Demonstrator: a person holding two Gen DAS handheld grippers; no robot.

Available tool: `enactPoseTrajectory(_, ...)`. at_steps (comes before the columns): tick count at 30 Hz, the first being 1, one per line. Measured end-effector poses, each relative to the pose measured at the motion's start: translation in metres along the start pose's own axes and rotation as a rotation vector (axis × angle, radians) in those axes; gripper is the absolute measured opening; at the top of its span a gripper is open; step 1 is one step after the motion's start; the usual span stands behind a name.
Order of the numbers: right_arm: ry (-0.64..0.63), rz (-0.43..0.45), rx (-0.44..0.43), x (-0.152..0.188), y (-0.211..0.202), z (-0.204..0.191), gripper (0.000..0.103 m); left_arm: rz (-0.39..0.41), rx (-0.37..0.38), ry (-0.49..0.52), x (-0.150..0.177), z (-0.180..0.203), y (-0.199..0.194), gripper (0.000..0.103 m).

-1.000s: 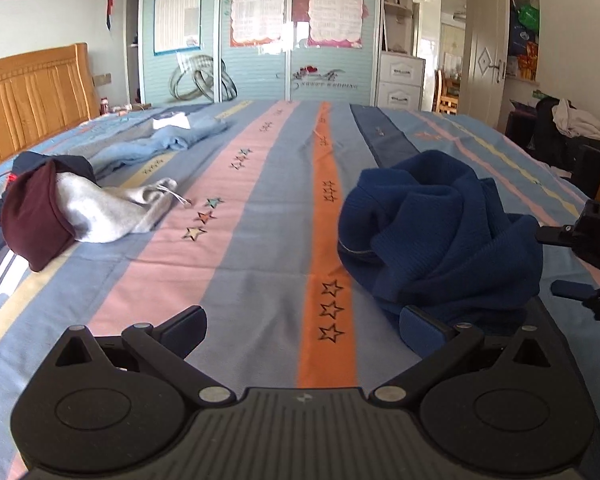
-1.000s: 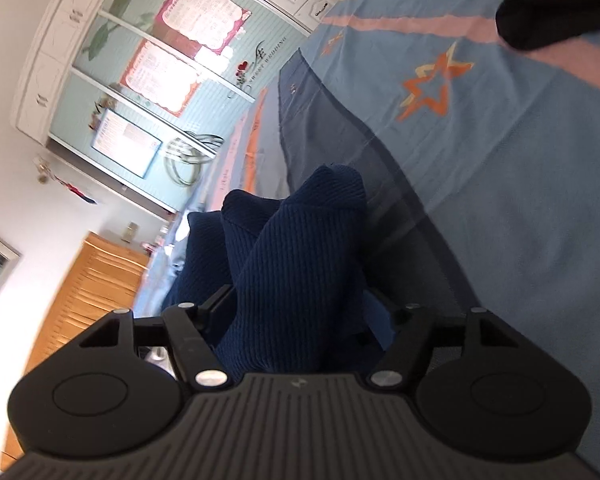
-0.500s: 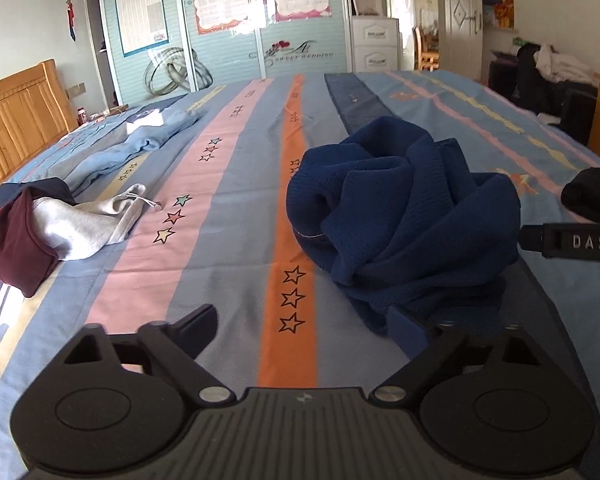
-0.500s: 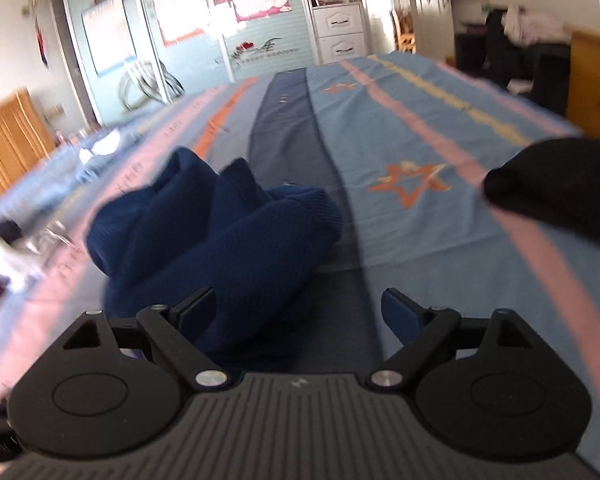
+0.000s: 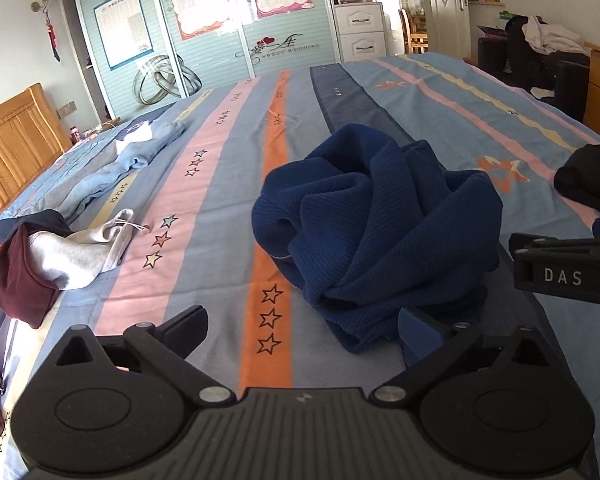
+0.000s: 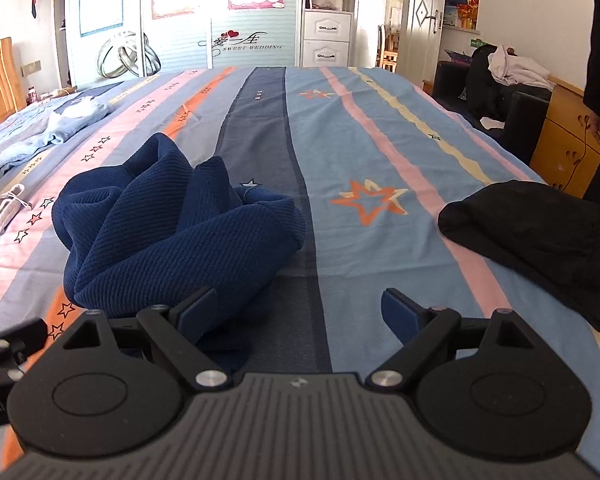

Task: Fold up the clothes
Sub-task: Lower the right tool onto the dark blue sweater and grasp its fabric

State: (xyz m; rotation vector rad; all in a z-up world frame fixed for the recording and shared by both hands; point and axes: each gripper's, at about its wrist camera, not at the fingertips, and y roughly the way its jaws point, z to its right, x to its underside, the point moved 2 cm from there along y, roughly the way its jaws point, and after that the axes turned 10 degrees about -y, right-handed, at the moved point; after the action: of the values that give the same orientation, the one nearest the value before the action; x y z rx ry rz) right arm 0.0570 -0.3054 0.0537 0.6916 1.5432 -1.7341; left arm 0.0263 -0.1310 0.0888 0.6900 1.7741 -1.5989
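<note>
Striped cotton in blue, pink and orange covers the bed [image 5: 220, 168] that fills most of what I see through both cameras, with small stars printed along the bands. Near the middle of it sits the navy sweater [image 5: 380, 224], a ribbed knit crumpled into a loose heap partly over the orange band and a dark blue band. A black garment [image 6: 540, 232] lies on the bed's right side, well apart from the sweater. On the left side I see a pile of grey and maroon clothes [image 5: 52, 260], and farther back a light blue garment [image 5: 140, 152] stretched toward the wooden headboard [image 5: 12, 140]. My left gripper [image 5: 300, 332] is spread wide and holds nothing; its right finger sits right at the sweater's near hem, though I cannot tell if it touches. My right gripper [image 6: 300, 312] is also released, its 2 fingers far apart, the left one just beside or against the sweater's near edge and the right one over bare sheet.
</note>
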Motion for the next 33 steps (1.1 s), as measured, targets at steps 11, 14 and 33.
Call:
enactPoseTrajectory(11, 0.018, -0.001, 0.000, -0.001, 0.000, 0.003, 0.090, -0.016, 0.021, -0.007, -0.002, 0.010, 0.001, 0.102)
enactPoseTrajectory(14, 0.024, -0.002, -0.001, -0.001, 0.000, 0.005, 0.090, -0.015, 0.020, -0.004, -0.002, 0.011, 0.001, 0.102)
enactPoseTrajectory(33, 0.331, -0.056, -0.315, 0.005, 0.037, 0.032, 0.090, -0.064, 0.061, -0.089, 0.035, -0.034, 0.014, 0.102)
